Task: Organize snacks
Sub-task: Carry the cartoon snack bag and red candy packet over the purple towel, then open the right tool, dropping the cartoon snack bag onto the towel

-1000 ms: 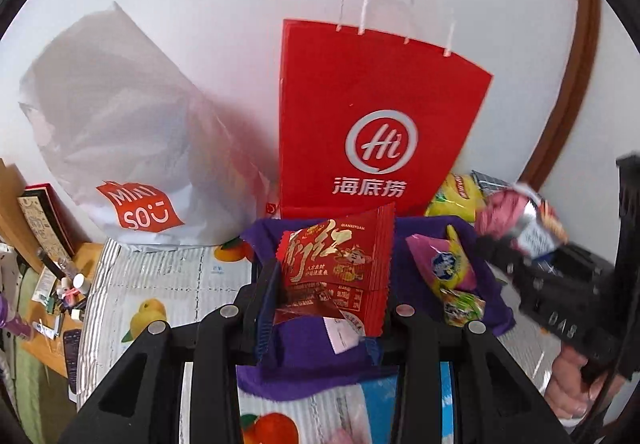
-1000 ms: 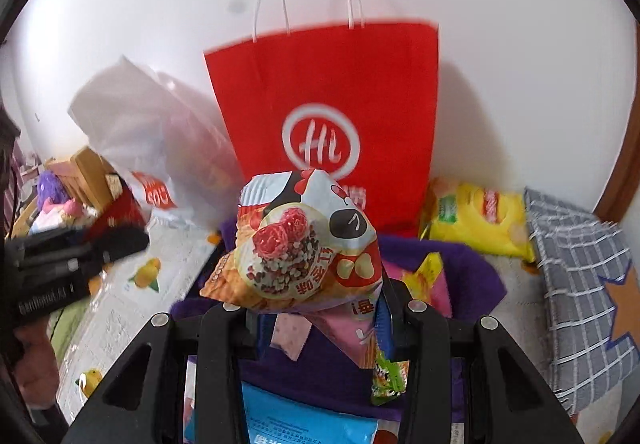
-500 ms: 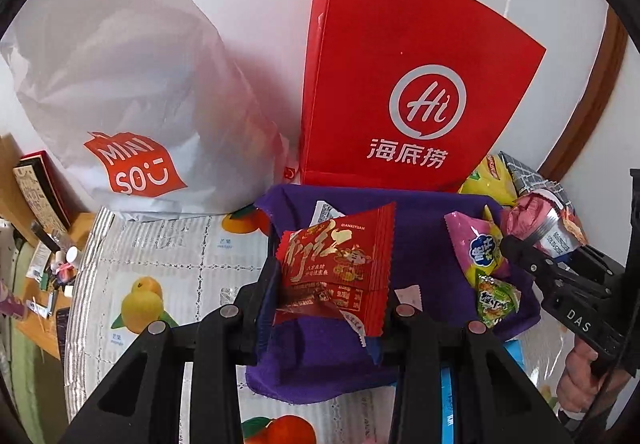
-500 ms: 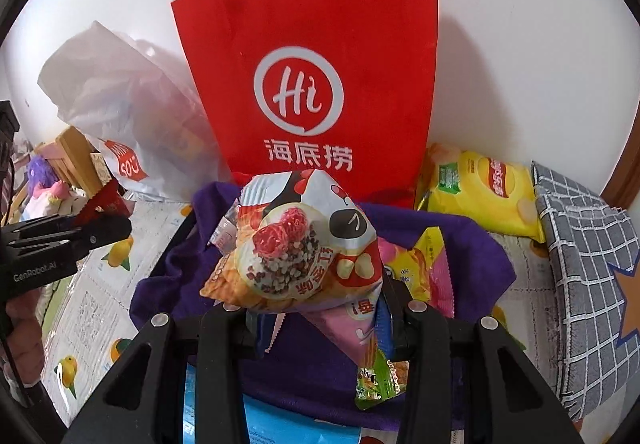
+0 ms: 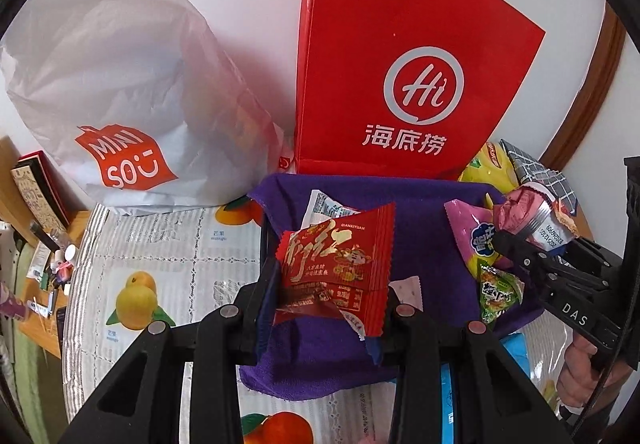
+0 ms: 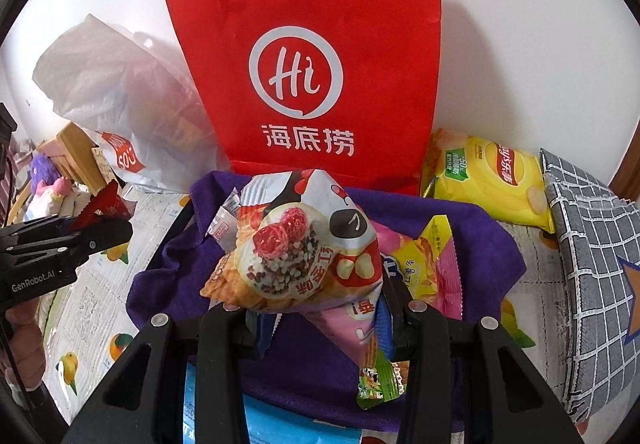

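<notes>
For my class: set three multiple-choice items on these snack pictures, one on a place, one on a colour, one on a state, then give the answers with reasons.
1. Where is the yellow chip bag?
A. inside the white bag
B. right of the red paper bag
C. in a claw

2. What colour is the cloth?
A. green
B. grey
C. purple

3. What is the left claw doing?
A. gripping a red packet
B. empty and open
C. gripping a bottle

Answers:
1 B, it lies beside the bag's right edge.
2 C, purple shows under the snacks.
3 A, the packet sits clamped between the claw's fingers.
</notes>
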{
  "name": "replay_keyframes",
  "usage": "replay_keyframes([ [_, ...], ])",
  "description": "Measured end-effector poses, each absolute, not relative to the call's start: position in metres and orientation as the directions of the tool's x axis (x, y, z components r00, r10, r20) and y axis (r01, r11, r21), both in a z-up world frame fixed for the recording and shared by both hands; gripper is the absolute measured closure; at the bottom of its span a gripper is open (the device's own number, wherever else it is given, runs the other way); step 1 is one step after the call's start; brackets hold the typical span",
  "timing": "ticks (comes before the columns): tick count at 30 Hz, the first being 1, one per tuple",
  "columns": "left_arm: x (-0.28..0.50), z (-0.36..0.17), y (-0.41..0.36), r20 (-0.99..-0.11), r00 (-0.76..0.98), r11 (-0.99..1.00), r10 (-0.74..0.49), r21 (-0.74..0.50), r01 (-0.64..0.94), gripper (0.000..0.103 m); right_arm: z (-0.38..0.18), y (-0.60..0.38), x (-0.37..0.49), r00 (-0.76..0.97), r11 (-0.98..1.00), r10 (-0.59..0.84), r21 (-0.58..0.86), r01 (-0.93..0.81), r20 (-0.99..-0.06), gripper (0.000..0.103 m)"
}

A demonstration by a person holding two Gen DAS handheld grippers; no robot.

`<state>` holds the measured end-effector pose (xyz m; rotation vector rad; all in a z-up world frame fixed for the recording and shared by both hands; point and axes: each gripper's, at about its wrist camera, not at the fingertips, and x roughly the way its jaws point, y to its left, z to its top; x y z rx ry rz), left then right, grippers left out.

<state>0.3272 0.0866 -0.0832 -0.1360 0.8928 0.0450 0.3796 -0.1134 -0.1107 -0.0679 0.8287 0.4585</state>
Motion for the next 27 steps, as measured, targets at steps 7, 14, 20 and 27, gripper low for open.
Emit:
replay_keyframes([
  [7,0.328,-0.086,0.087,-0.785,0.619,0.990,-0.021,-0.102,-0.096,0.068,-0.115,-0.112,0.384,0.569,0.906,0.352,0.118,-0.407,-0.743,0.063],
  [14,0.332,-0.090,0.088,-0.798,0.602,0.989,-0.021,-0.104,-0.103,0.068,-0.120,-0.105,0.384,0.548,0.897,0.355,0.110,-0.429,-0.758,0.062],
  [20,0.333,-0.091,0.089,-0.805,0.593,0.989,-0.023,-0.106,-0.106,0.068,-0.129,-0.096,0.386,0.508,0.888,0.362,0.122,-0.444,-0.782,0.062],
  [27,0.335,-0.093,0.087,-0.813,0.582,0.990,-0.026,-0.102,-0.098,0.068,-0.139,-0.083,0.383,0.463,0.867,0.365,0.114,-0.484,-0.808,0.062],
])
